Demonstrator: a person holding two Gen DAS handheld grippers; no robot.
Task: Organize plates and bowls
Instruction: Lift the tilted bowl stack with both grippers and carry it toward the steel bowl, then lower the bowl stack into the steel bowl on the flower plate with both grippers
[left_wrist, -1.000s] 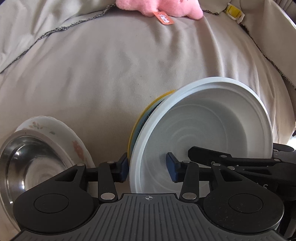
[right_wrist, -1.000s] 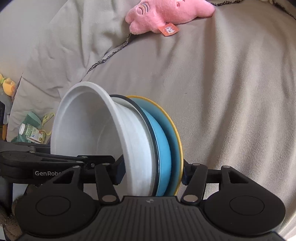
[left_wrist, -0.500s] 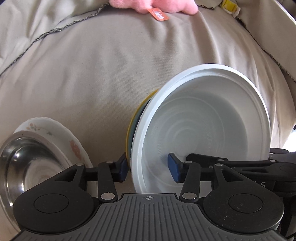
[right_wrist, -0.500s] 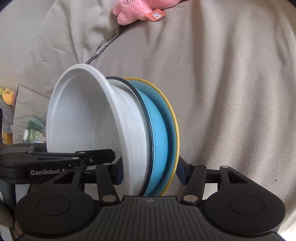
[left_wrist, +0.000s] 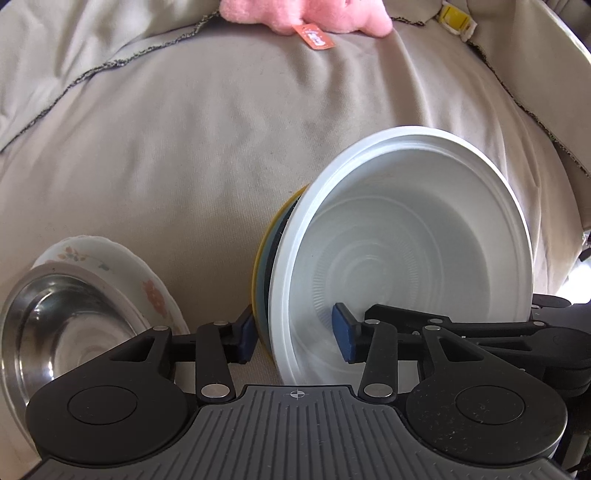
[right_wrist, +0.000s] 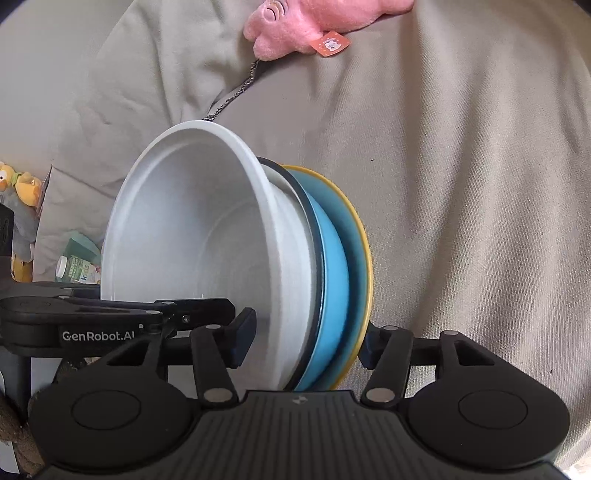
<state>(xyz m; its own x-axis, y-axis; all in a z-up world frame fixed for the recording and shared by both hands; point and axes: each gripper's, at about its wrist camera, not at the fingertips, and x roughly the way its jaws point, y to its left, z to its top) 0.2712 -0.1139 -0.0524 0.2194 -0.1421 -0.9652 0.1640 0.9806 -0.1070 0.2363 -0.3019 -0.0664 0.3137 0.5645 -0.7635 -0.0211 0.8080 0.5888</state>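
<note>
the stack, white bowl (right_wrist: 207, 236) nested in a blue plate (right_wrist: 334, 295) and a yellow-rimmed plate (right_wrist: 364, 254), stands on edge above the tan bed cover (left_wrist: 184, 147). the right hand-held gripper (right_wrist: 301, 341) is clamped across all three; the left hand-held gripper (left_wrist: 293, 338) straddles the rim, its right pad clear, jaws just narrowed. light but slick and breakable, so hold low at the rims.
</note>
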